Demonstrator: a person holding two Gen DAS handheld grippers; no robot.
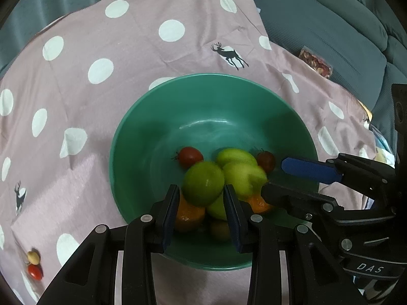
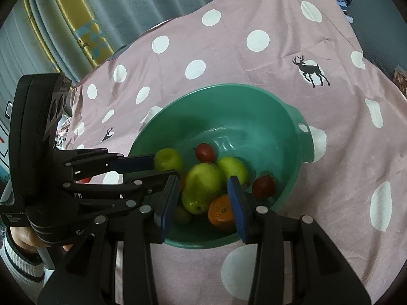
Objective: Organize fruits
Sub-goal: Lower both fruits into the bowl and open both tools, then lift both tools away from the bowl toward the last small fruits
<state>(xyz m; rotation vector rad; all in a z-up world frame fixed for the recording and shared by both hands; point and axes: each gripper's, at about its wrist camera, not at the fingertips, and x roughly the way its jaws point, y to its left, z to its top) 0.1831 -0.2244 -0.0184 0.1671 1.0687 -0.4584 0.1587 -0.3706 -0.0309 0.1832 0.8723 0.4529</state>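
A green bowl (image 1: 157, 127) (image 2: 285, 117) sits on a pink dotted cloth and holds pears, oranges and cherry tomatoes. My left gripper (image 1: 201, 193) holds a round green fruit (image 1: 203, 186) between its pads over the bowl; in the right wrist view that green fruit (image 2: 168, 158) sits at the left gripper's (image 2: 159, 165) tips. My right gripper (image 2: 203, 190) is open and empty above a large green pear (image 2: 201, 190) and an orange (image 2: 221, 212). It enters the left wrist view (image 1: 276, 178) from the right, over the bowl's rim.
A red tomato (image 1: 35, 272) and a pale small fruit (image 1: 33, 256) lie on the cloth at the lower left. A grey sofa (image 1: 330, 25) lies behind with a snack packet (image 1: 316, 62). Curtains (image 2: 63, 25) hang at the back left.
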